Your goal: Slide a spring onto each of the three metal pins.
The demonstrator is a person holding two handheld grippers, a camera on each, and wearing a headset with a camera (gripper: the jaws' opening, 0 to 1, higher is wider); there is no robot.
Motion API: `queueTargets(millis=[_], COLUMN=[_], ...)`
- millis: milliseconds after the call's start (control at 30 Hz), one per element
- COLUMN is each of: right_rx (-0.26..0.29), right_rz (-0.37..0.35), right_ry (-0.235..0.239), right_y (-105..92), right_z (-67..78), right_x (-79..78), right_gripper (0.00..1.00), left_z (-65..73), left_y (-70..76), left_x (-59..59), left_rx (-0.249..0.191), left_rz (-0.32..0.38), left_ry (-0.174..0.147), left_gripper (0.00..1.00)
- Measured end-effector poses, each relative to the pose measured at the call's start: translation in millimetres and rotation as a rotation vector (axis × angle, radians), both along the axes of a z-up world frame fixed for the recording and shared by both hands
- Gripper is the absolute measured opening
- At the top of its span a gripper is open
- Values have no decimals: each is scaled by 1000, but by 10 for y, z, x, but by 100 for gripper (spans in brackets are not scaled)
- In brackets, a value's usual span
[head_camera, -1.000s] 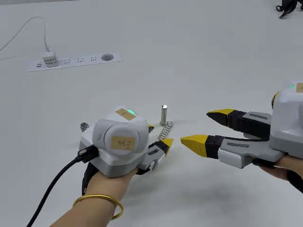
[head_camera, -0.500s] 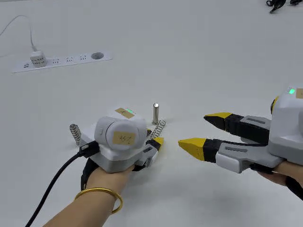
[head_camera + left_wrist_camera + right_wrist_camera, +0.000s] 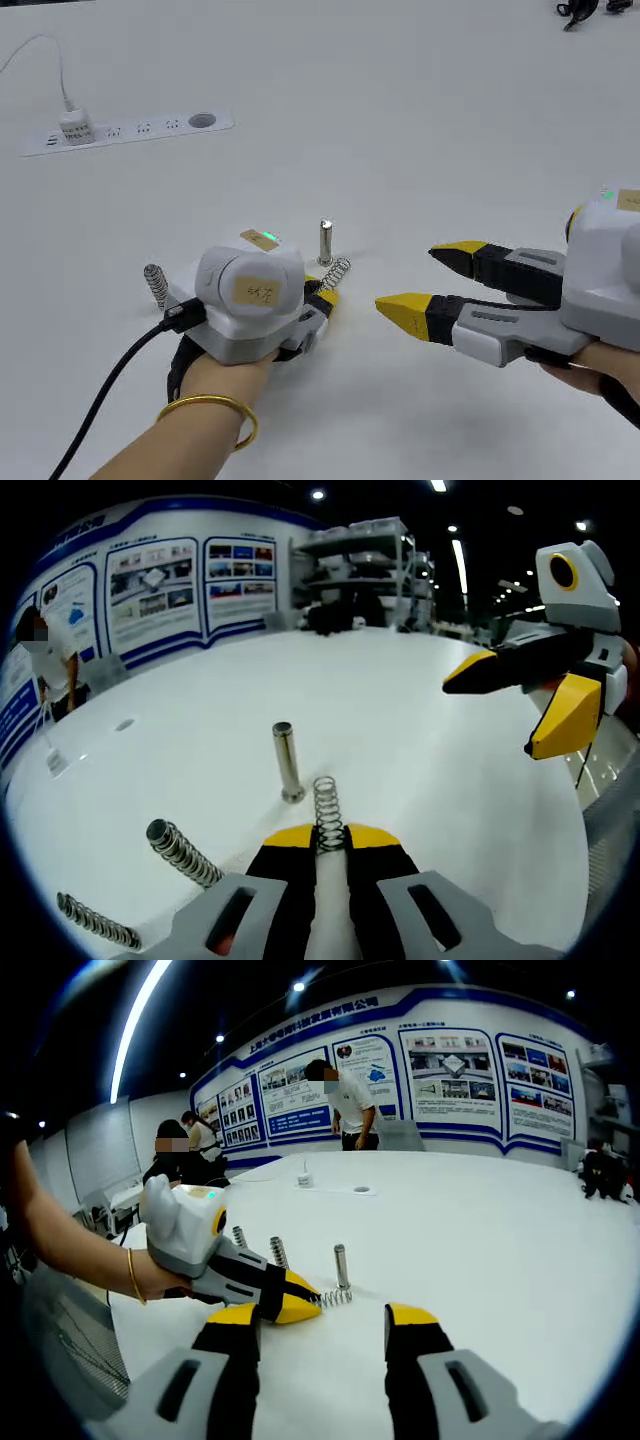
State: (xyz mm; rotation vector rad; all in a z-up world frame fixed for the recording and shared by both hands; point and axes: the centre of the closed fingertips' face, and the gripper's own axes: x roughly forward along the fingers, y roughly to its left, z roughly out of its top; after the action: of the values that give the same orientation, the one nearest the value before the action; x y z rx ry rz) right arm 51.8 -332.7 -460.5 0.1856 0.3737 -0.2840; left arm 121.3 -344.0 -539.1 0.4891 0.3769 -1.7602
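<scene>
White workbench (image 3: 420,110), plain and matte, seen from above.
Carries a white power strip (image 3: 130,130) at the far left, with a plug (image 3: 75,128) seated in it and a cable (image 3: 35,55) curling away. Holds one bare metal pin (image 3: 325,243) upright near the middle, two spring-covered pins (image 3: 278,1252) standing close together off to its left, and a dark tangle (image 3: 580,10) at the far right edge.

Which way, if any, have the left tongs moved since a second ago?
Yes: the left tongs, holding a spring, shifted slightly right toward the bare pin, uncovering the sprung pin behind them.
</scene>
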Motion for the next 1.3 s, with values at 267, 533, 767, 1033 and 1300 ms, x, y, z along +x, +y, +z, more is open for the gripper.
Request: queueTargets(millis=[267,533,767,1033,1300], right_rx=[46,81,143,232,317], right_rz=[-14,-20,-20,16,61], right_ry=[-19,-52,-90,-131,-173], right_y=[-15,-26,12,172,339], right_z=[52,154,216,270,334], right_x=[9,73,152,273,400], right_gripper=[50,46,43,37,32], left_z=[127,354,551,771,946], left_y=[118,226,352,533,747], left_x=[-58,-103,-129,-136,-146], left_rx=[-22,-66,-127,-194,-245], left_rz=[-40,-69,-78,-92,-111], left_ry=[24,50,96,146,162], left_gripper=[10,10,10,10,10])
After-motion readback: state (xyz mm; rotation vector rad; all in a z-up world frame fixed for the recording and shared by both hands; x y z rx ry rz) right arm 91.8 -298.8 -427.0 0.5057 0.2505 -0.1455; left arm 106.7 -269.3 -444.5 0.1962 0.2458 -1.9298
